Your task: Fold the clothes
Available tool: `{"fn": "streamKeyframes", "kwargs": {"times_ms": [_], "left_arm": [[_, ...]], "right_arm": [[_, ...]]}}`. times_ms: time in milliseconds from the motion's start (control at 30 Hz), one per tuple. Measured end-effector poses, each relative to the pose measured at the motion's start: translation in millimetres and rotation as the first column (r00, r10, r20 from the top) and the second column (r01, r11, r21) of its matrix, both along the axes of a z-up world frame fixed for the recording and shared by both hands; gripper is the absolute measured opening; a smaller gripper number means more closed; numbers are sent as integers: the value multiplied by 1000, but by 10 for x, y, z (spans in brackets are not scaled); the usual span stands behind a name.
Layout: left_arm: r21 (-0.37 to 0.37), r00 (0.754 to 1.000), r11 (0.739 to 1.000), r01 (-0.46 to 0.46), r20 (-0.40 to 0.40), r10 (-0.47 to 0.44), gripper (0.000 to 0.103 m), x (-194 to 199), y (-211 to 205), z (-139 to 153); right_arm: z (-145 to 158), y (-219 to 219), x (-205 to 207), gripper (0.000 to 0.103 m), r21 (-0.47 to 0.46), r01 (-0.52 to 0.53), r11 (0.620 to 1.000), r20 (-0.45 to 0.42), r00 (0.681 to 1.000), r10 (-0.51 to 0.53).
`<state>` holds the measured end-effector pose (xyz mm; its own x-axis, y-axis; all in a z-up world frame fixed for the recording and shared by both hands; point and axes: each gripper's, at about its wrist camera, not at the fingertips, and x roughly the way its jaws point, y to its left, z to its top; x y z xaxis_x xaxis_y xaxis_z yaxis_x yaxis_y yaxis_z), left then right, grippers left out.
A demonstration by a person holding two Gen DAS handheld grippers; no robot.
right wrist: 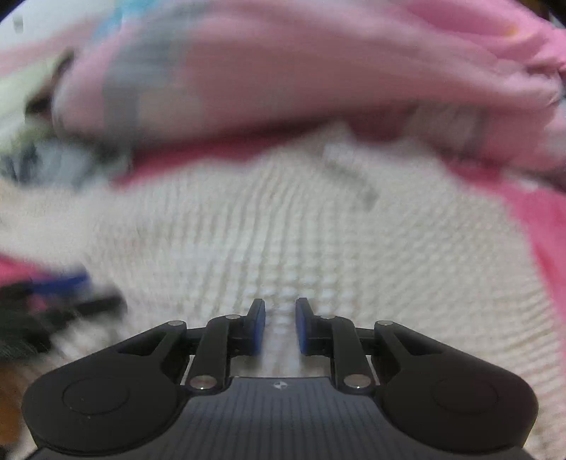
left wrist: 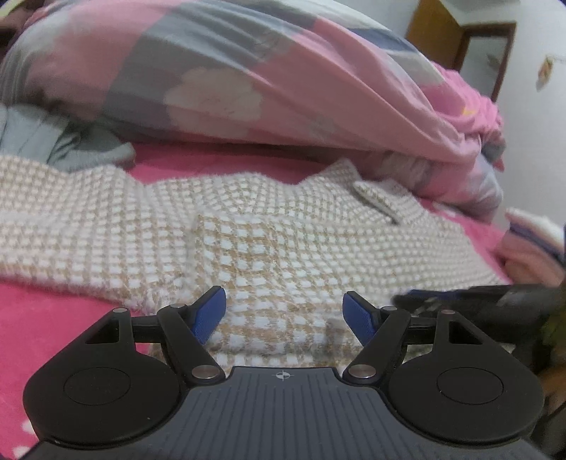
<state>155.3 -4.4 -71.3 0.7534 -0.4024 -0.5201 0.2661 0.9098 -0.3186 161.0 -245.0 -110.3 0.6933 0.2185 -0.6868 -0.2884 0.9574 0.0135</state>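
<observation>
A cream and tan waffle-knit sweater lies spread on a pink bed sheet. My left gripper hovers low over its near hem, jaws wide open with nothing between the blue pads. In the right wrist view, which is motion-blurred, the same sweater fills the middle. My right gripper is just above it, jaws a narrow gap apart, and I see no fabric pinched. The right gripper shows as a dark blur at the left view's right edge. The left gripper's blue pad streaks at the right view's left edge.
A bulky pink, grey and white duvet is heaped along the far side of the sweater, seen again as the duvet. A grey garment lies at far left. A wooden door stands beyond the bed.
</observation>
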Motion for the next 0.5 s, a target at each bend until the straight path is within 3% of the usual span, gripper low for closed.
{"fn": "streamKeyframes", "kwargs": {"times_ms": [100, 167, 267, 367, 433, 500], "left_arm": [[-50, 1000, 999, 6, -2, -6, 74, -8, 78, -10], [-69, 1000, 998, 0, 1, 0, 73, -24, 95, -18], [-103, 1000, 995, -13, 1, 13, 73, -41, 131, -16], [-137, 1000, 990, -20, -1, 20, 73, -56, 193, -21], [-154, 1000, 988, -20, 0, 21, 73, -75, 230, -21], [-164, 1000, 986, -24, -6, 23, 73, -90, 252, -19]], "right_arm": [[187, 121, 69, 21, -31, -29, 999, -2, 1000, 29], [333, 194, 141, 20, 19, -74, 997, 23, 997, 74], [283, 356, 324, 20, 65, -141, 988, 36, 990, 139], [-67, 494, 492, 20, 24, -170, 985, -19, 985, 170], [46, 475, 581, 19, 64, -150, 987, -51, 987, 153], [158, 540, 619, 19, 91, -182, 979, -19, 983, 185]]}}
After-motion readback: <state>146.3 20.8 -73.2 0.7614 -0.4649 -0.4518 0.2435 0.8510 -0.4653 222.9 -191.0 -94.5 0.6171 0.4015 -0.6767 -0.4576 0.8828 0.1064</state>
